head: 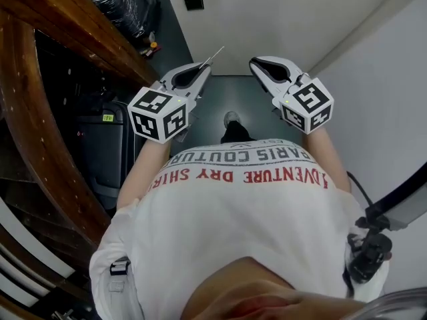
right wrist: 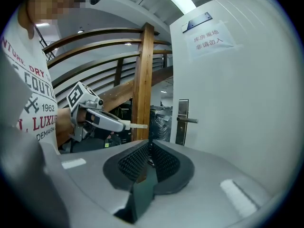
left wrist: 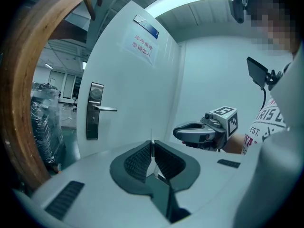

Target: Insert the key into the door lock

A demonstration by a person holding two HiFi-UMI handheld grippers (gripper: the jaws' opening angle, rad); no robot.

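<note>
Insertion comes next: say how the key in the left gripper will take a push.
The key looks thin, flat, likely stiff metal: it should push straight. It sticks well out of the left gripper, so it may pivot or slip if it meets the lock off-line.

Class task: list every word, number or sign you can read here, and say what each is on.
"库房重地 非请勿入": paper notice on the white door.
"PARIS COUTURE", "ADVENTURE DRY SHIR", "1962": the person's T-shirt.
Blue plate above the notice: too small to read.
</note>
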